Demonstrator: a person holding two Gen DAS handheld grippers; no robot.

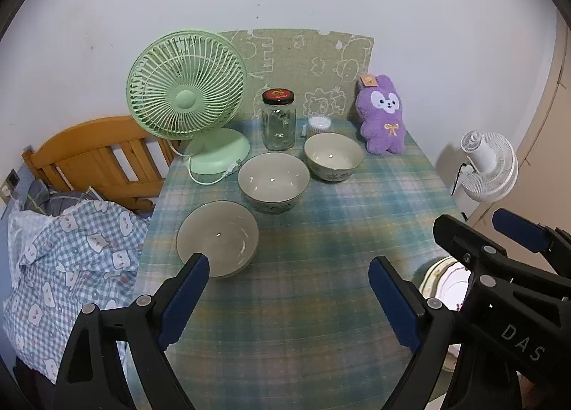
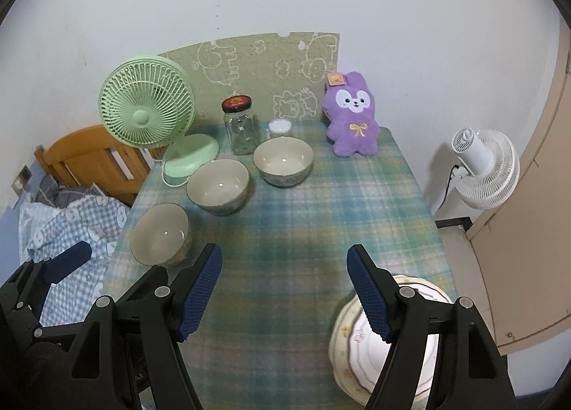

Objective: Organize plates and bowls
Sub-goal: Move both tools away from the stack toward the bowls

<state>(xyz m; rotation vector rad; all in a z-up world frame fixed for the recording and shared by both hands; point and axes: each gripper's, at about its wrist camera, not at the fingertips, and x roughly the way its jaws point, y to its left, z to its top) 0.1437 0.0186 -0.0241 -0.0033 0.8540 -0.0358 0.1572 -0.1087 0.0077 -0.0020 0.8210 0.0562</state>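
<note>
Currently three glazed grey-green ceramic bowls are sitting mouth-up on the blue-green plaid-covered surface [image 1: 321,224], forming a diagonal row running from the near left edge toward the far middle. The nearest bowl [image 1: 217,238] is resting at the left edge, the middle bowl [image 1: 273,181] is sitting just beyond it, and the farthest bowl [image 1: 333,156] is standing near the clear glass jar with a black and red lid [image 1: 279,120]. A stack of cream scallop-rimmed plates [image 2: 360,335] is lying flat at the near right corner, partly hidden behind the right claw's finger.

The left claw [image 1: 289,303] is hovering released above the near part of the cloth, grasping nothing, its left finger overlapping the nearest bowl's rim in view. The right claw [image 2: 285,292] is likewise hanging spread wide and holding nothing.

A pale green desk fan [image 1: 185,99] and a purple plush bunny [image 1: 382,113] are standing at the far end.
</note>
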